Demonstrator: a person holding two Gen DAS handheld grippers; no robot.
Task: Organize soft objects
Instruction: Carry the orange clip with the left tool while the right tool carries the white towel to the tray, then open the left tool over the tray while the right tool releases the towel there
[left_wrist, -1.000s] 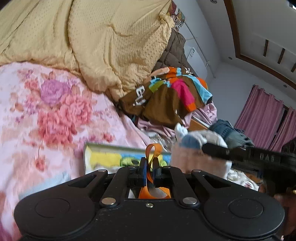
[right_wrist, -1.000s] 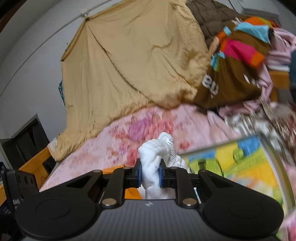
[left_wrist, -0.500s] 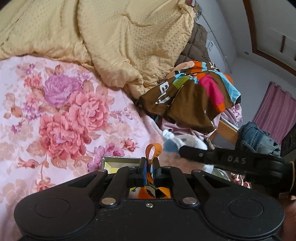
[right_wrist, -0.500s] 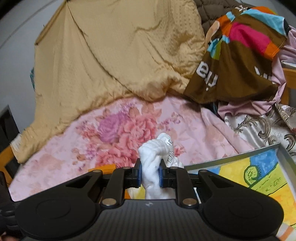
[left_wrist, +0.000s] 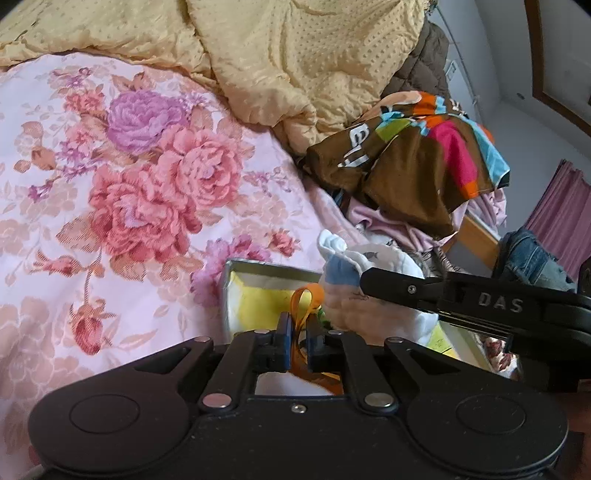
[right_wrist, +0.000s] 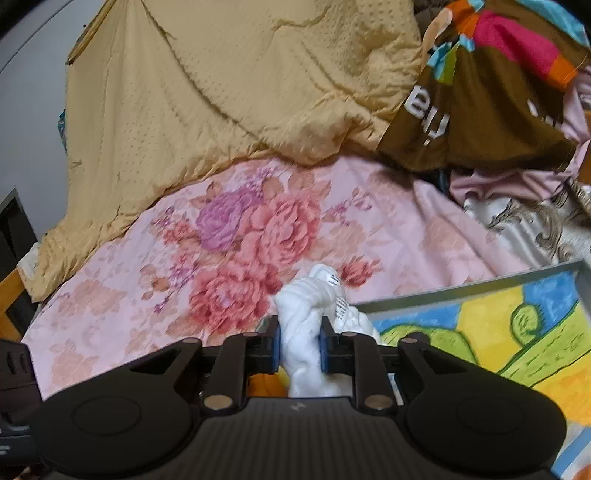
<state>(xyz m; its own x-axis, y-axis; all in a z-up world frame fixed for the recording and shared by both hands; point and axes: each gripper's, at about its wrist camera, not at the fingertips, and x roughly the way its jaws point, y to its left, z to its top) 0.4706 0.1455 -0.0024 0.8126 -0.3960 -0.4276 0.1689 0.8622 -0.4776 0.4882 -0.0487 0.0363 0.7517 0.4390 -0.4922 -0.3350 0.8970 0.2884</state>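
My left gripper (left_wrist: 298, 341) is shut on an orange ribbon loop (left_wrist: 304, 301) of a soft item that hangs hidden below it. My right gripper (right_wrist: 300, 345) is shut on a white plush toy (right_wrist: 314, 306) with a printed tag. In the left wrist view the right gripper (left_wrist: 373, 280) reaches in from the right, holding that white, blue and pink plush toy (left_wrist: 354, 280) over the metal tray (left_wrist: 231, 291). The tray (right_wrist: 461, 291) has a bright yellow, green and blue picture inside and lies on the floral bedsheet (right_wrist: 258, 229).
A yellow quilt (left_wrist: 295, 55) is heaped at the back of the bed. A brown multicoloured garment (left_wrist: 413, 155) tops a pile of clothes at the right, with jeans (left_wrist: 528, 254) and pink curtains (left_wrist: 561, 206) beyond. A wooden bed edge (right_wrist: 11, 295) is at far left.
Both grippers have swung down and leftward toward the bed, keeping their holds. The tray now sits just under them and more of the floral sheet shows.
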